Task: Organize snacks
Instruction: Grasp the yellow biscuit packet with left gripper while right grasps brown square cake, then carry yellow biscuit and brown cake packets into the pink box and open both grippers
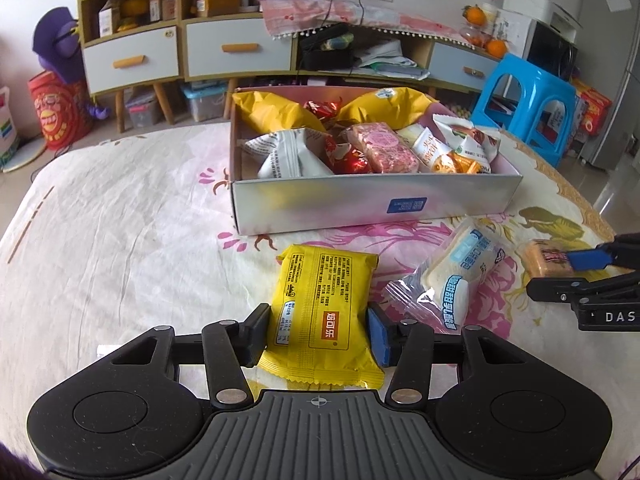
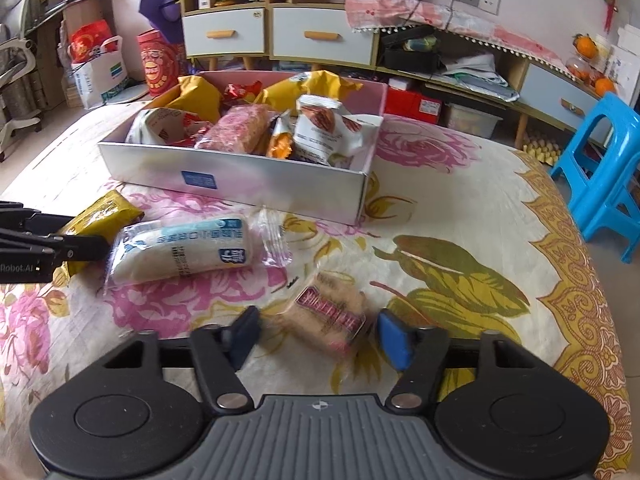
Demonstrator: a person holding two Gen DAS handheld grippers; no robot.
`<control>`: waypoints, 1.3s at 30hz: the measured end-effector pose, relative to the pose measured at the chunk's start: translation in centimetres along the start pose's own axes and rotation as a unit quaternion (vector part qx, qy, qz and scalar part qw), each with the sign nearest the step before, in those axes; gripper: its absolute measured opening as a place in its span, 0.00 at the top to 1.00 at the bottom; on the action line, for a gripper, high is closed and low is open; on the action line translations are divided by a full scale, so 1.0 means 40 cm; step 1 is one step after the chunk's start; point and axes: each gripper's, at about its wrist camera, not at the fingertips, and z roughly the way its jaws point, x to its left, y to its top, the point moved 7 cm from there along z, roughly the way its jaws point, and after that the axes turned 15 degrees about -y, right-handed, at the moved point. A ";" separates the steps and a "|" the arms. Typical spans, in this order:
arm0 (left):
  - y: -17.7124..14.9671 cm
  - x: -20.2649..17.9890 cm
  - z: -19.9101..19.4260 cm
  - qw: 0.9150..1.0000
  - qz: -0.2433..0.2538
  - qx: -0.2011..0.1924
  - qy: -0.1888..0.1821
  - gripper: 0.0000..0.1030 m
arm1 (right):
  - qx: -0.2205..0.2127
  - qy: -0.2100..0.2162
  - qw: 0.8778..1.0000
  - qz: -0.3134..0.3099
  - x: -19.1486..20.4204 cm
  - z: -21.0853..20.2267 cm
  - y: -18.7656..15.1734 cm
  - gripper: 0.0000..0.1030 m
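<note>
Clamping the yellow snack packet (image 1: 324,312) on both sides, the left gripper (image 1: 318,334) holds it on the floral bedsheet (image 1: 120,240). The right gripper (image 2: 318,338) straddles a blurred tan snack bar (image 2: 330,318); contact unclear. Beyond, a clear-wrapped bread roll (image 2: 184,248) lies before the full silver box (image 1: 360,204).

So the snack packet (image 1: 324,312) sits right between the left gripper (image 1: 318,334) fingers, both pads against its sides. Just past the right-side finger lies the bread pack (image 1: 456,276), and beyond the fingertips stands the box (image 1: 372,204), stuffed with snacks. In the right wrist view the cracker pack (image 2: 328,320) lies between the right gripper (image 2: 318,338) fingers, a gap left at each side. The bread pack is ahead and left of those fingers, everything on the bedsheet (image 2: 460,200).
</note>
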 end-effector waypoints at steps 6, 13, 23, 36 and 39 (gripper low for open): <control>-0.001 0.008 -0.018 1.000 -0.015 -0.003 -0.004 0.54 | 0.001 -0.003 1.000 -0.006 0.002 -0.006 0.002 0.66; 0.006 0.002 -0.034 1.000 -0.015 -0.008 -0.010 0.54 | -0.002 0.002 1.000 -0.005 0.009 -0.021 0.007 0.66; 0.030 0.018 -0.086 0.999 -0.033 -0.024 -0.018 0.54 | -0.011 0.003 1.000 0.013 -0.015 -0.058 0.033 0.66; 0.122 0.062 -0.168 0.993 -0.087 -0.069 -0.023 0.54 | -0.036 0.007 0.998 0.056 -0.111 -0.135 0.129 0.66; 0.153 0.062 -0.189 0.992 -0.090 -0.080 -0.023 0.54 | -0.035 0.002 0.997 0.074 -0.145 -0.153 0.154 0.66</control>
